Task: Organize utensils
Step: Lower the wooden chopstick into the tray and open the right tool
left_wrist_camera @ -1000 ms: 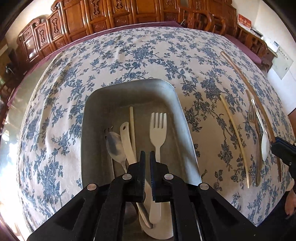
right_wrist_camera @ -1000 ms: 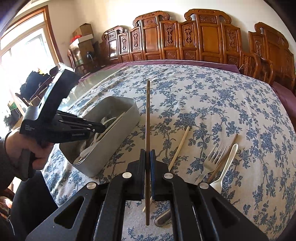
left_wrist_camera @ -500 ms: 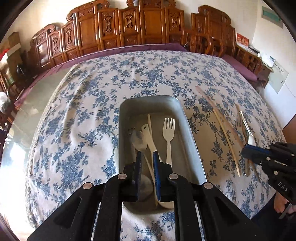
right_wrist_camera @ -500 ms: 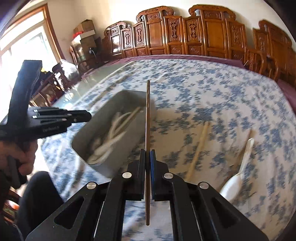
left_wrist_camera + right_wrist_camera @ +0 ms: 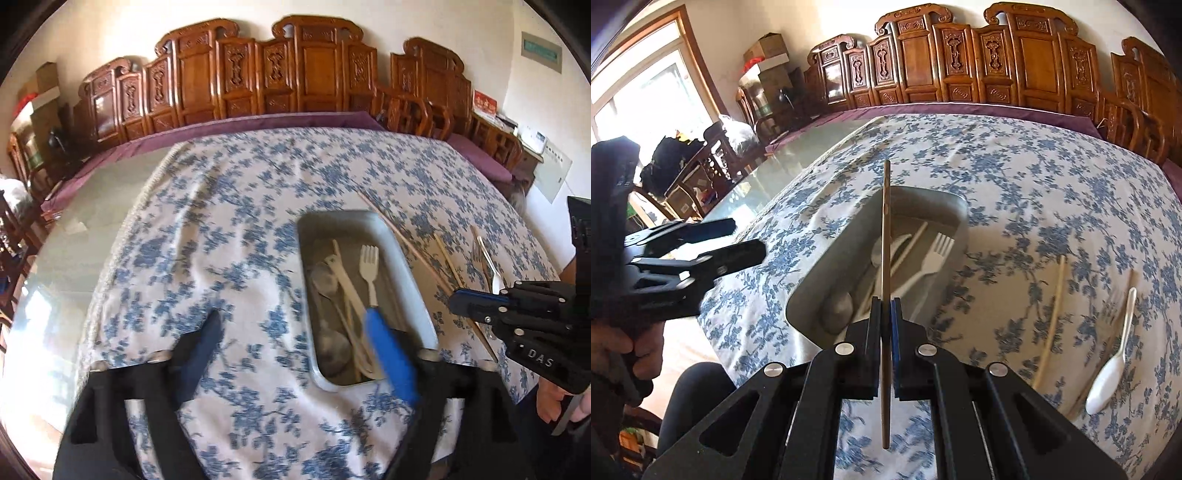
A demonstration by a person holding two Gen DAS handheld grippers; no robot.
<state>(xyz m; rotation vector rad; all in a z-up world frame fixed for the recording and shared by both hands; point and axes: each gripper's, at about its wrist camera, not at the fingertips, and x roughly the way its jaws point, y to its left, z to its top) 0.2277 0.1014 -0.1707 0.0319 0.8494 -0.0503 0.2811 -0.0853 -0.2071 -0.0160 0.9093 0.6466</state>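
Since a moment ago the left gripper (image 5: 295, 350) has spread wide open and pulled back off the tray (image 5: 945, 201), while the right gripper (image 5: 885, 328) swung over it, jaws clamped on a chopstick (image 5: 885, 236) above the white fork (image 5: 932, 256). Probably a metal spoon (image 5: 325, 282) in there too, it's blurry. Another chopstick (image 5: 1052, 314) and a white spoon (image 5: 1110, 376) lie on the tablecloth (image 5: 1052, 184).

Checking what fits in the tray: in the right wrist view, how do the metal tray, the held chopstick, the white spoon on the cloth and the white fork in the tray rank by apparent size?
1. metal tray
2. held chopstick, though nearness to the camera inflates it
3. and 4. white spoon and white fork look alike; unranked.
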